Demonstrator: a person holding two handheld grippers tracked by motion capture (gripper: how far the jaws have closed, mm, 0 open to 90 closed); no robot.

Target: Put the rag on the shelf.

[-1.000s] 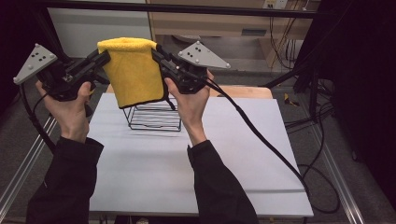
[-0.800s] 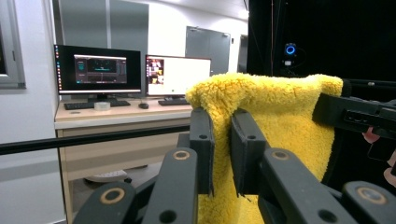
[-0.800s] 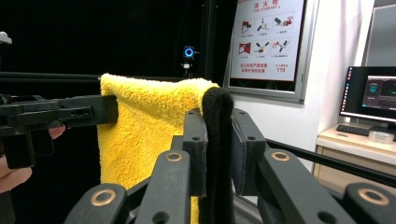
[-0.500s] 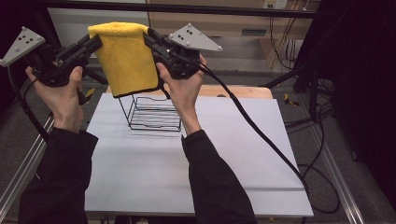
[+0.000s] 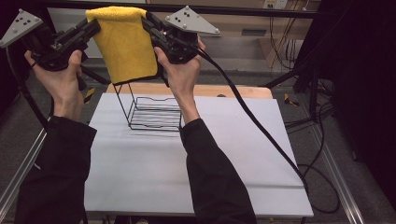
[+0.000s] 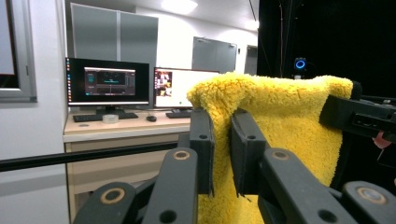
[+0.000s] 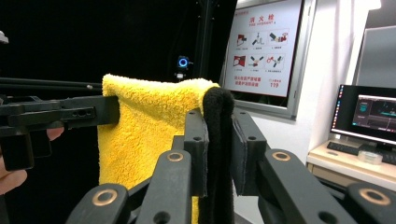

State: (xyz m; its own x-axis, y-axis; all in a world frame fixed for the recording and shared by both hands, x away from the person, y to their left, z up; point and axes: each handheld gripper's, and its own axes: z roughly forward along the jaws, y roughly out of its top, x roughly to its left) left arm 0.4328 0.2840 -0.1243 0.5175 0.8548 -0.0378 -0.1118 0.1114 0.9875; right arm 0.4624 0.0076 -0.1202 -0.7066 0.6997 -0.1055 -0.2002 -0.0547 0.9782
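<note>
A fluffy yellow towel (image 5: 125, 46) with a dark edge hangs stretched between my two grippers, high above a black wire rack (image 5: 154, 114) on the white table (image 5: 233, 154). My left gripper (image 5: 92, 27) is shut on the towel's upper left corner. My right gripper (image 5: 148, 24) is shut on the upper right corner. In the left gripper view the jaws (image 6: 222, 119) pinch the yellow pile (image 6: 280, 130). In the right gripper view the jaws (image 7: 219, 119) clamp the towel's black hem, and the yellow cloth (image 7: 144, 135) runs across to the left gripper (image 7: 60, 114).
A wooden board (image 5: 233, 91) lies along the table's far edge behind the rack. A thick black cable (image 5: 254, 119) trails from the right gripper across the table's right side to the floor. Aluminium frame rails border the table on both sides.
Both hands have risen with the towel held between them, and its lower edge has lifted up from the wire rack. Both grips are unchanged.
</note>
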